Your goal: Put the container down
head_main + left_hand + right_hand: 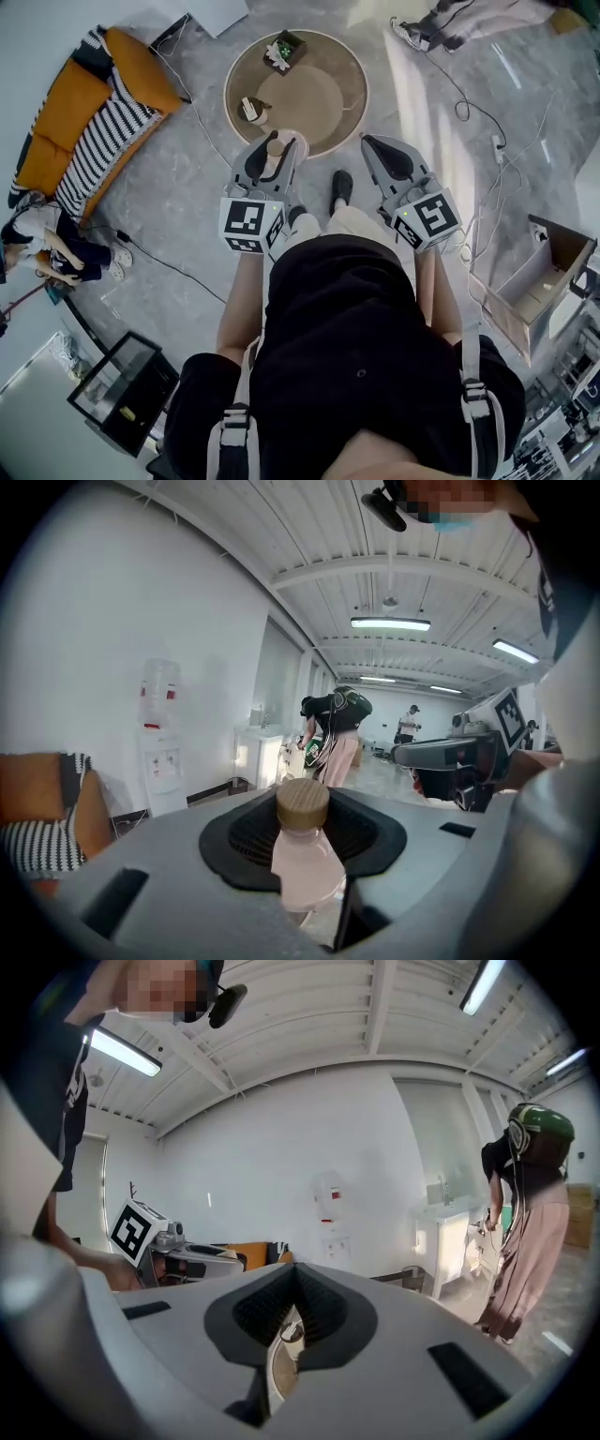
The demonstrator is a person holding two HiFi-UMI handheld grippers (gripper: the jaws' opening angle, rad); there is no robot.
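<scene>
The container is a pale pink bottle [306,857] with a round wooden cap [302,804]. It stands upright between the black pads of my left gripper [281,141], which is shut on its body. In the head view the bottle [274,150] hangs near the front edge of a round brown table [349,89]. My right gripper [373,142] is level with the left one, a little to its right. Its jaws are shut with nothing between them [292,1316]; only a thin slit shows lower down.
On the table lie a small box with green and white contents [283,50] and a small item [251,110]. An orange sofa with a striped blanket [84,122] stands at left. A cardboard box [539,281] is at right, and cables cross the floor. People stand further off.
</scene>
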